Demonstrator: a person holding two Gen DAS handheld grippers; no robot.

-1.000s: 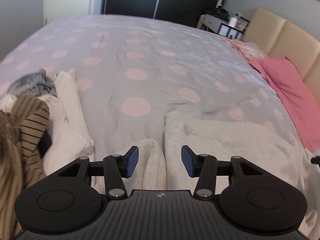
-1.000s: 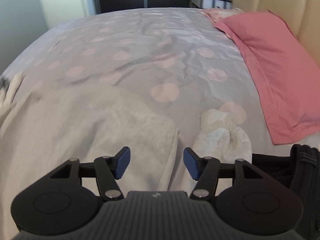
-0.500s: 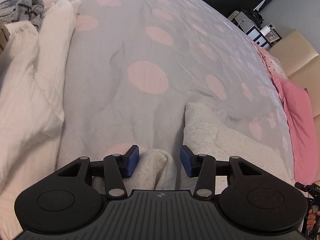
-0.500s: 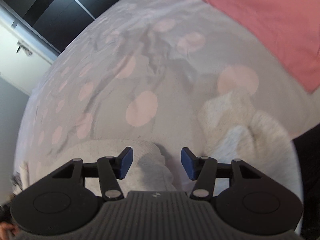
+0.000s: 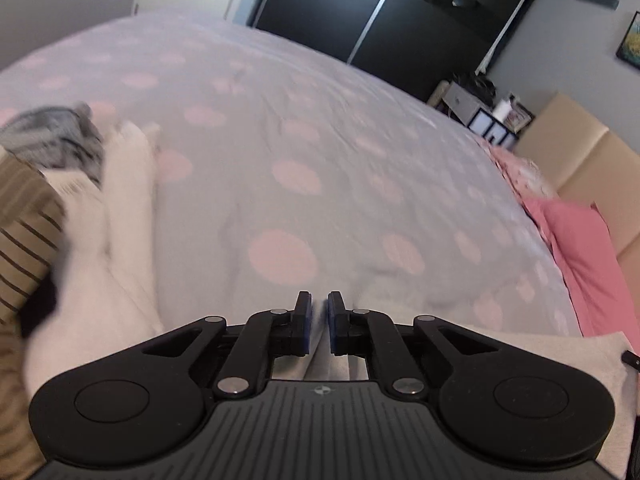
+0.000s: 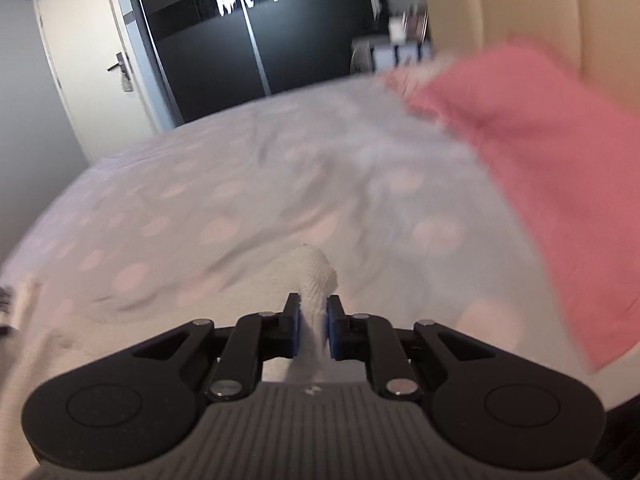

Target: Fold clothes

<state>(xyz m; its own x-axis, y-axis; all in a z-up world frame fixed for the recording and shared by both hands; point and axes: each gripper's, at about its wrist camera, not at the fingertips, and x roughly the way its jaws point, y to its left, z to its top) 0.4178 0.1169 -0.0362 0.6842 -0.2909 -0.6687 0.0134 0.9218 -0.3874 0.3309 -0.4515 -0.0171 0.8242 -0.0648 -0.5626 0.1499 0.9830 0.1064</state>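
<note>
Cream knit garment lies at the near edge of the bed, spread on the polka-dot cover; in the right wrist view a bunched end of it stands up between the blue pads. No fold is visible yet, so I judge the task at its start for this piece: both ends gripped, folding and stacking still to come. Right claw is closing, pads pressing on that cream knit bunch. Left claw is closing too, nearly shut, with a thin pale edge of the same fabric pinched in the narrow gap; the cloth runs off to the right under its body. Both claws point forward and down over the bed's near edge; both views are motion-blurred. To the left sits a heap of unfolded clothes: white, brown-striped, grey marl pieces. Pink pillow lies at the right by the beige headboard.
</note>
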